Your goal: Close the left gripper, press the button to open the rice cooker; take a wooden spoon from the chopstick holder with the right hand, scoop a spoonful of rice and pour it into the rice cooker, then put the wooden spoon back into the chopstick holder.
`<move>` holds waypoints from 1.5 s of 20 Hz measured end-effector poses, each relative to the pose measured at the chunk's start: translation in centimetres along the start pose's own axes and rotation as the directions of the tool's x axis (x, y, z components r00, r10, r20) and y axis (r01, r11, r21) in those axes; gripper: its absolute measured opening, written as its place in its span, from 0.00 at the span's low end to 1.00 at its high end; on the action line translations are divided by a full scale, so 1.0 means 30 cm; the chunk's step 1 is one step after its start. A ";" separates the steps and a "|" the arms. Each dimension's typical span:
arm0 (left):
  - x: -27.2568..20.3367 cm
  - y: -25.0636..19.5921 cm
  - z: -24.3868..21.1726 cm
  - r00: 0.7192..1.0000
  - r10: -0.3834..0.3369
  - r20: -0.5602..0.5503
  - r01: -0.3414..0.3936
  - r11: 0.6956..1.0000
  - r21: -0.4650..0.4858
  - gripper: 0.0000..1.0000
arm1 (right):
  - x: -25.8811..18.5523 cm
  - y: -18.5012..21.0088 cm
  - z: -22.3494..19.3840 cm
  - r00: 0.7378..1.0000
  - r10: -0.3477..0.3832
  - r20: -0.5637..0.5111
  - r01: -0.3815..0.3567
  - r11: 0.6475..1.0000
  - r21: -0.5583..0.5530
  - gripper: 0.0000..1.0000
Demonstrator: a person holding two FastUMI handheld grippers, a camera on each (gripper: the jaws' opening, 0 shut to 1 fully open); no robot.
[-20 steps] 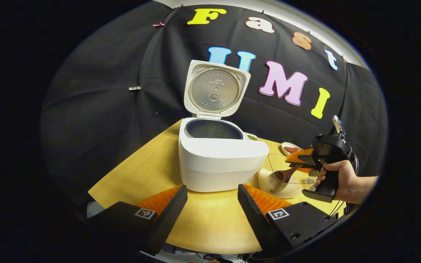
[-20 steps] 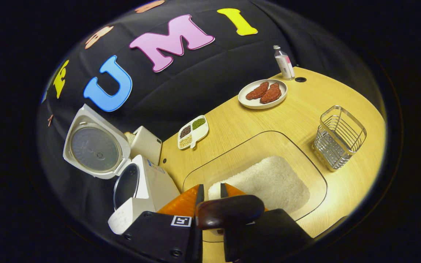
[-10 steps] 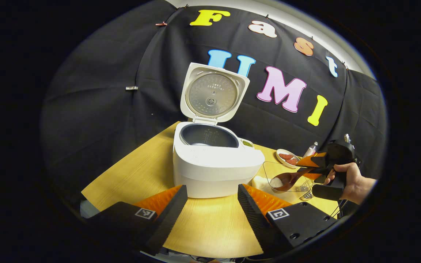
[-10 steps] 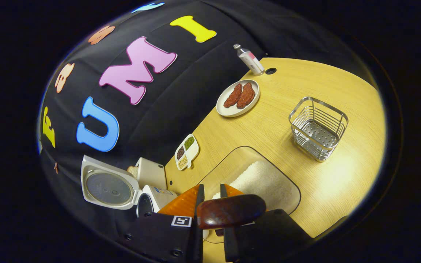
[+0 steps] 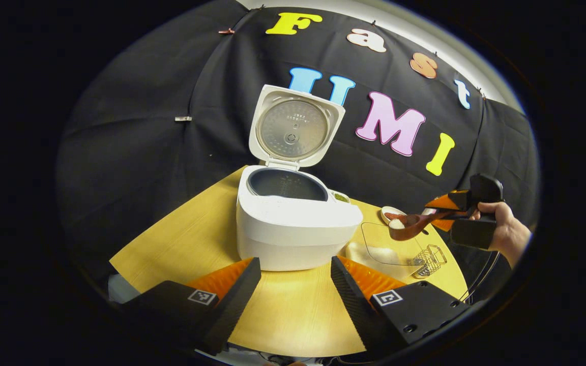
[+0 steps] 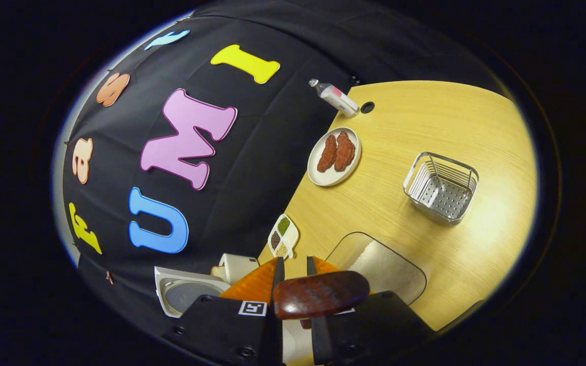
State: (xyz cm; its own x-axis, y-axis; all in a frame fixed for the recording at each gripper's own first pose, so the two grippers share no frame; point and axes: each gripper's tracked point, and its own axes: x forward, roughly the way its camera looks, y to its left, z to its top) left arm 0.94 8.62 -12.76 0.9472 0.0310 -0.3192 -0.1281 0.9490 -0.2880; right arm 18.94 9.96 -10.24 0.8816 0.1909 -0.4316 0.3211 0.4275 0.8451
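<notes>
Your right tongs (image 5: 445, 213) grip the dark wooden spoon (image 5: 410, 226), its rice-filled bowl pointing toward the open white rice cooker (image 5: 293, 223), just right of it. Your left tongs (image 5: 293, 284) hang released before the cooker.

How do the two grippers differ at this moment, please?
The left gripper has its jaws spread wide and empty, low before the rice cooker. The right gripper is clamped on the wooden spoon, raised above the rice tray. Both have orange-and-black fingers.
</notes>
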 end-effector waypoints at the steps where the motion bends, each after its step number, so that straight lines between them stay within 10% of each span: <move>1: -0.002 -0.006 0.001 1.000 -0.002 0.002 0.002 1.000 0.002 0.96 | -0.006 0.035 0.004 1.000 0.018 -0.002 -0.018 1.000 0.008 0.22; 20: -0.013 0.141 -0.013 0.998 0.059 -0.004 -0.060 0.997 -0.052 0.96 | 0.194 0.617 -0.471 0.965 0.229 -0.127 -0.248 0.956 -0.155 0.21; 24: 0.006 0.219 -0.019 0.996 0.082 -0.027 -0.083 0.996 -0.041 0.96 | 0.238 0.703 -0.590 0.950 0.289 -0.122 -0.313 0.881 -0.353 0.21; 30: 0.024 0.308 -0.049 0.990 0.120 -0.073 -0.124 0.991 -0.046 0.96 | 0.311 0.778 -0.775 0.913 0.348 -0.214 -0.402 0.673 -0.621 0.21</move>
State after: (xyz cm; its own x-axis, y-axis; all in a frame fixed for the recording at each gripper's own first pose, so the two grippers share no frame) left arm 0.00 16.96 -16.97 0.9009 0.1220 -0.4166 -0.2579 0.9224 -0.2876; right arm 26.64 42.27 -1.88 0.8427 0.5118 -0.1673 -0.3530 0.7597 0.5461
